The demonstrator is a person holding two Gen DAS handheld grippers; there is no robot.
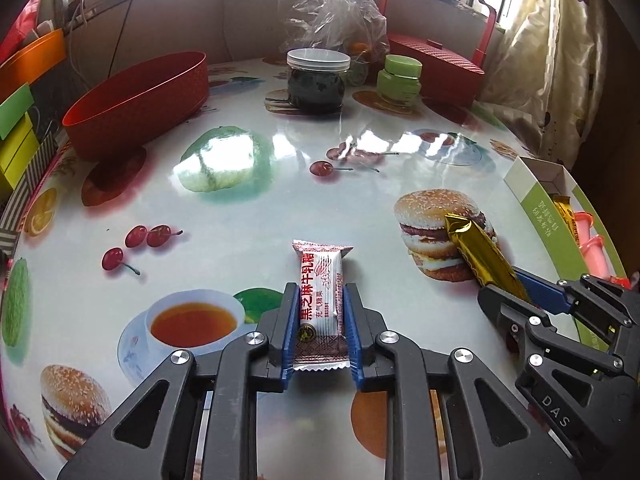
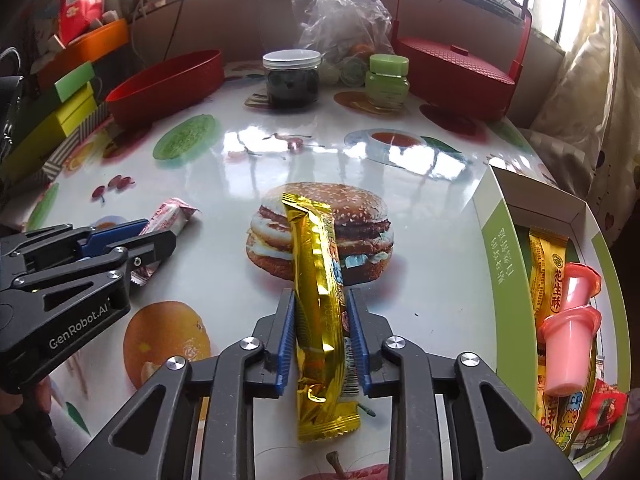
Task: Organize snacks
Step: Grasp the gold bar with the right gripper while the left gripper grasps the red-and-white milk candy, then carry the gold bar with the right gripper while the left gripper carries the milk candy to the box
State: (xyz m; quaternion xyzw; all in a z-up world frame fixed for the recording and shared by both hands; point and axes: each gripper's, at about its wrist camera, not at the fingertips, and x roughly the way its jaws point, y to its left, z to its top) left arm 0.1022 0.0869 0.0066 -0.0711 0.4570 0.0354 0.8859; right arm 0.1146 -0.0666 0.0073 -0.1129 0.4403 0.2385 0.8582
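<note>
My left gripper (image 1: 320,292) is shut on a white and red nougat candy wrapper (image 1: 322,300), held lengthwise between the blue pads just above the table. It also shows in the right wrist view (image 2: 168,216). My right gripper (image 2: 320,300) is shut on a long gold snack bar (image 2: 318,300), which points forward over the printed burger; the bar also shows in the left wrist view (image 1: 484,256). A green and white open box (image 2: 504,264) at the right edge holds several snacks, among them a pink jelly cup (image 2: 568,344).
An empty red oval bowl (image 1: 140,100) stands at the back left. A dark jar with a white lid (image 1: 316,80), a green jar (image 1: 400,78), a clear plastic bag (image 1: 328,8) and a red lidded basket (image 1: 440,68) stand at the back. Coloured boxes (image 2: 68,112) line the left edge.
</note>
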